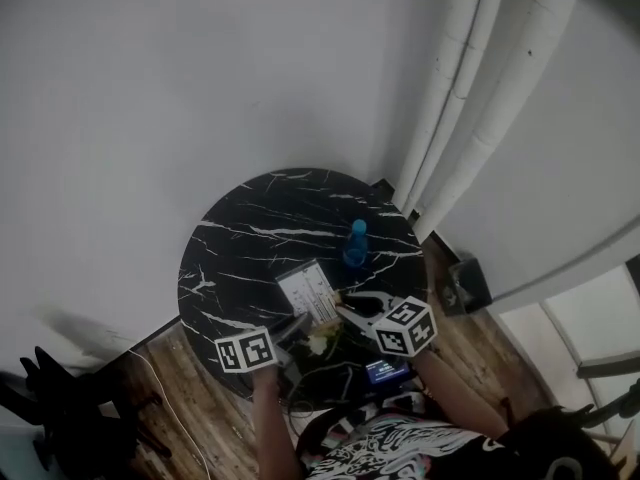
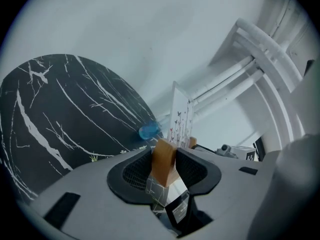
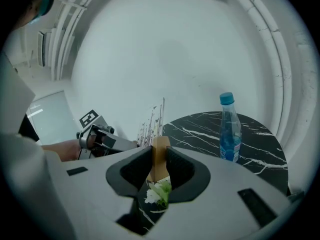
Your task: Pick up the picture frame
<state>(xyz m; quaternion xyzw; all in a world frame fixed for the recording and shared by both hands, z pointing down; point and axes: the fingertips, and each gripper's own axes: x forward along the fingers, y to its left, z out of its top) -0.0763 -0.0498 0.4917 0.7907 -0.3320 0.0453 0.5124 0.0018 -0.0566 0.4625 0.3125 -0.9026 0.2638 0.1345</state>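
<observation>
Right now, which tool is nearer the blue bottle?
Right. In the head view the right tool, clamped on one wooden foot of the picture frame, sits just below the blue bottle; the left tool grips the other foot, farther down-left.

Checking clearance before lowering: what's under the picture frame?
Below it shows the black marble table, with a white flower sprig under the right gripper. The picture frame covers whatever lies directly beneath.

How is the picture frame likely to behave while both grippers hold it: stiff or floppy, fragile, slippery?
Probably stiff: the picture frame looks straight and flat. It also looks clear and thin, so it is likely fragile. The left gripper and right gripper clamp its wooden blocks, which should slip little.
</observation>
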